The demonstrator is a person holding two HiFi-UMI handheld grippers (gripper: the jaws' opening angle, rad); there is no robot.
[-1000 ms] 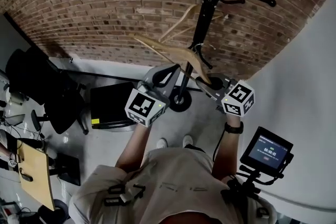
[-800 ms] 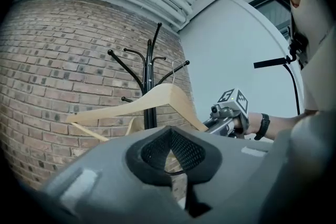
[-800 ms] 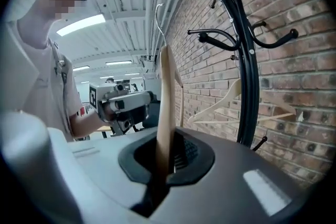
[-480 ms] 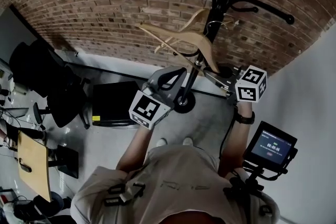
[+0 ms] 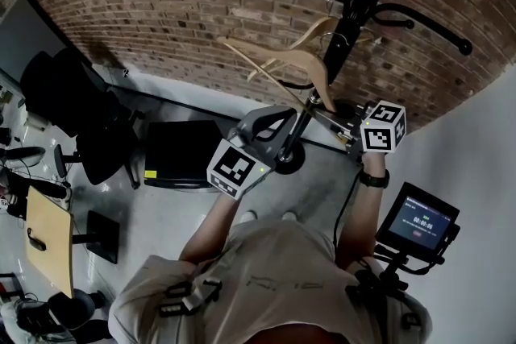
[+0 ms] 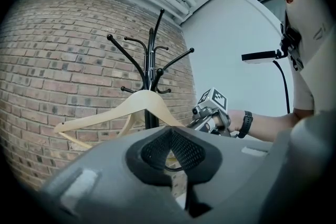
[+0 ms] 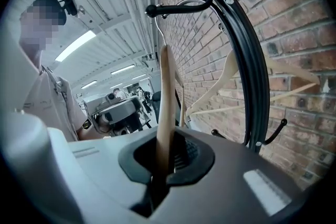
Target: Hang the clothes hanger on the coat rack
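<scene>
Wooden clothes hanger (image 5: 274,58) was up beside the coat rack (image 5: 355,4) pole, its hook close to a black rack arm. The right gripper (image 7: 167,162) was clamped on one end. Left gripper (image 6: 170,134) was nearby, jaws together and empty, with the brick wall (image 5: 161,4) behind.
</scene>
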